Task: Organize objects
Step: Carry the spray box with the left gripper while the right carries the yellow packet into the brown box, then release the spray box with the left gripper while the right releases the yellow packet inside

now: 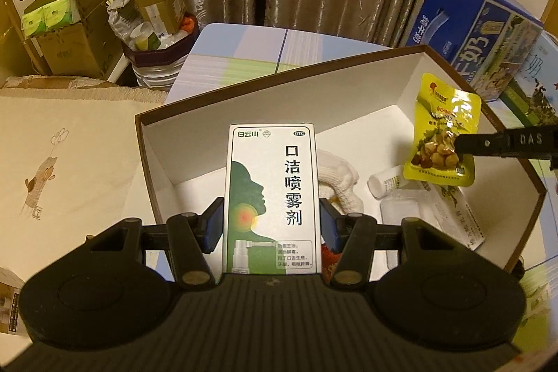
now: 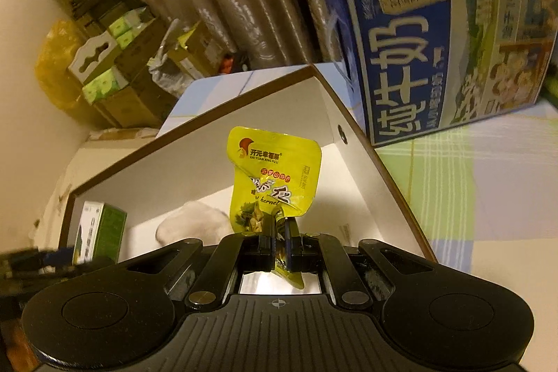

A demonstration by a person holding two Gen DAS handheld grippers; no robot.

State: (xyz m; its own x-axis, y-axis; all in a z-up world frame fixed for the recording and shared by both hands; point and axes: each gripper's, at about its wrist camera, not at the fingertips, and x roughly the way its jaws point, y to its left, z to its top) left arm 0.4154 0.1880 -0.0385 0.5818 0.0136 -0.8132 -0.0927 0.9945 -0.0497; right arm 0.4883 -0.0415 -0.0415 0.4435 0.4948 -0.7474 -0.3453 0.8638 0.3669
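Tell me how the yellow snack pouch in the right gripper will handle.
The yellow snack pouch is probably floppy: its top corner curls above the right gripper. It looks light, hanging from one pinched edge. The glossy film may slip.

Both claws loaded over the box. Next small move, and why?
Probably lower the right claw and release the yellow snack packet into the open box: it hangs above the bare interior, while the left claw holds the spray box upright.
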